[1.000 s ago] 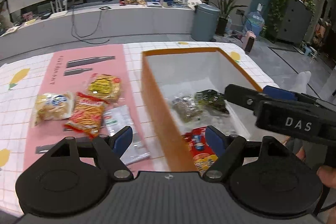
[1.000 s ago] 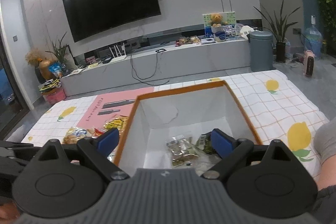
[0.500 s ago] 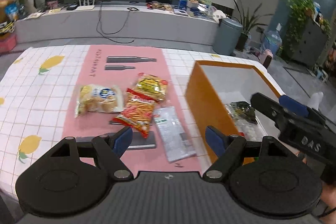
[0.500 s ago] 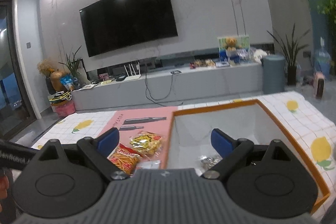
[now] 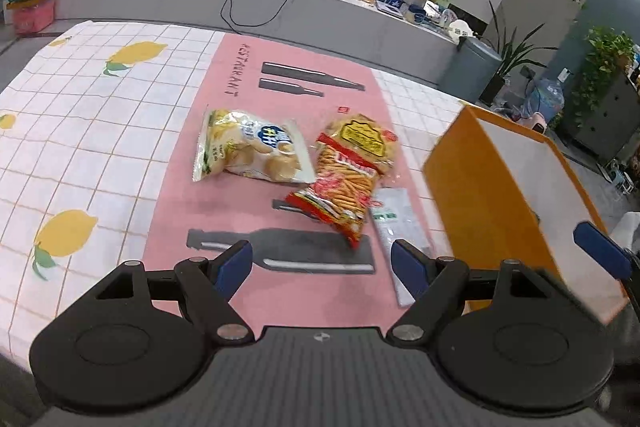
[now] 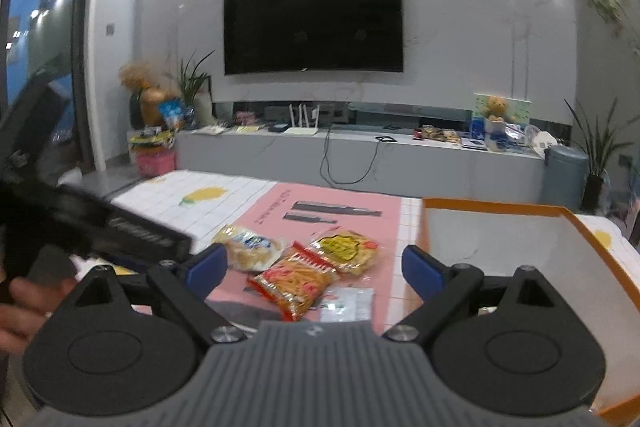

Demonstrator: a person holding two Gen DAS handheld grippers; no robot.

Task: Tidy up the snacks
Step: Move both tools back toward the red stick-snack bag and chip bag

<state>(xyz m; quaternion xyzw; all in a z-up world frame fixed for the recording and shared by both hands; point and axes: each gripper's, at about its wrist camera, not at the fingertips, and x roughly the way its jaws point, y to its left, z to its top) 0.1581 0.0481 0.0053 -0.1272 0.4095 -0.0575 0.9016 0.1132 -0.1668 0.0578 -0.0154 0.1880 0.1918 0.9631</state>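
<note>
A table under a white grid cloth (image 5: 92, 131) printed with lemons carried a pink mat (image 5: 248, 227) beside an orange-walled box (image 5: 480, 195) with a white interior, which stood at the mat's right edge. Above them the left gripper (image 5: 322, 265) hovered with its blue-tipped jaws spread wide and nothing between them, while the right gripper (image 6: 314, 269) hung likewise wide and empty. On the mat lay 4 snack packs, all outside the box: a pale bag of puffs (image 5: 250, 151), a red bag of sticks (image 5: 342, 193) overlapping a yellow-labelled bag (image 5: 362, 137), and a clear flat packet (image 5: 398, 227) nearest the box, touching the red bag's corner
</note>
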